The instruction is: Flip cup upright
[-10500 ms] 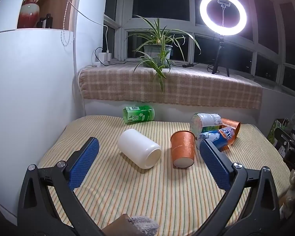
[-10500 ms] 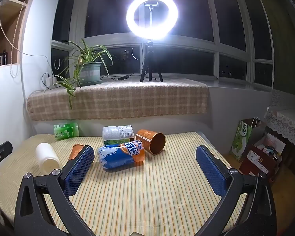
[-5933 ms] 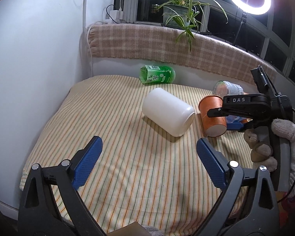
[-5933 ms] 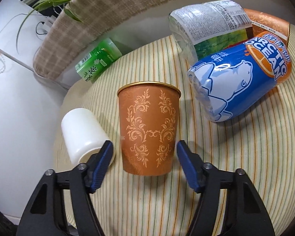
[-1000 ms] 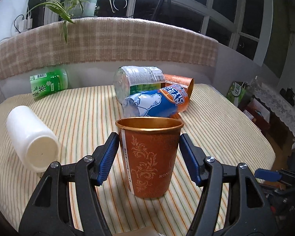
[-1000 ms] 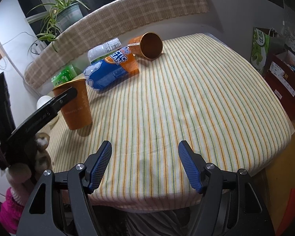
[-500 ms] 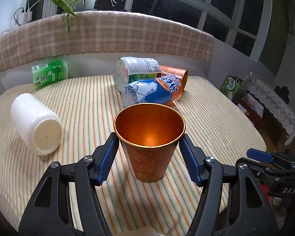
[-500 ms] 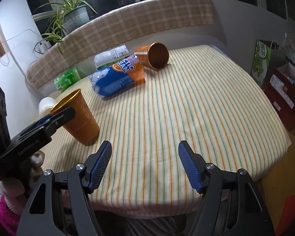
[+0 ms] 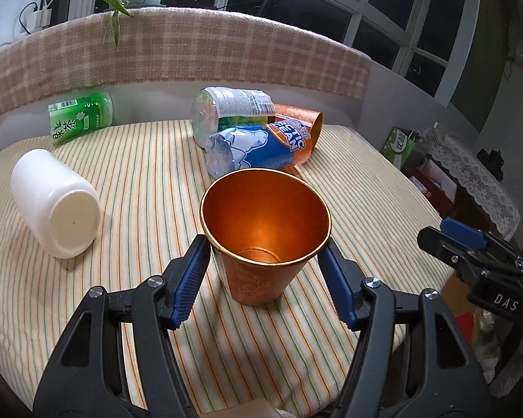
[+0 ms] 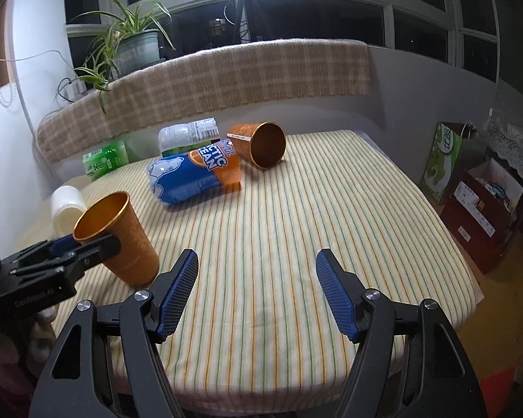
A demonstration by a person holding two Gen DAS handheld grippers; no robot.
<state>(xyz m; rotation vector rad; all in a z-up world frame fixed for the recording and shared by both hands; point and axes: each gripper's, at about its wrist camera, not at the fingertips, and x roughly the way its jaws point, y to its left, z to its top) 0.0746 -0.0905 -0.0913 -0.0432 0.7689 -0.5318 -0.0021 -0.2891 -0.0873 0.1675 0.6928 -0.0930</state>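
An orange paper cup (image 9: 265,237) with a gold rim stands mouth up on the striped tablecloth, leaning a little. My left gripper (image 9: 265,244) is shut on it, one blue pad on each side just under the rim. In the right wrist view the same cup (image 10: 116,235) is at the left, held by the left gripper (image 10: 71,249). My right gripper (image 10: 256,284) is open and empty over the table's near middle. A second orange cup (image 10: 259,144) lies on its side at the back, mouth toward me.
A blue and orange bottle (image 10: 193,176), a clear labelled bottle (image 9: 232,109), a green bottle (image 9: 80,118) and a white jar (image 9: 55,207) lie on the table (image 10: 313,216). A plaid-covered ledge runs behind. Boxes and a bag (image 10: 442,160) stand on the floor at the right.
My left gripper has tilted forward with the cup, so I see deeper into its mouth. The right gripper has drawn back and levelled a little, still open.
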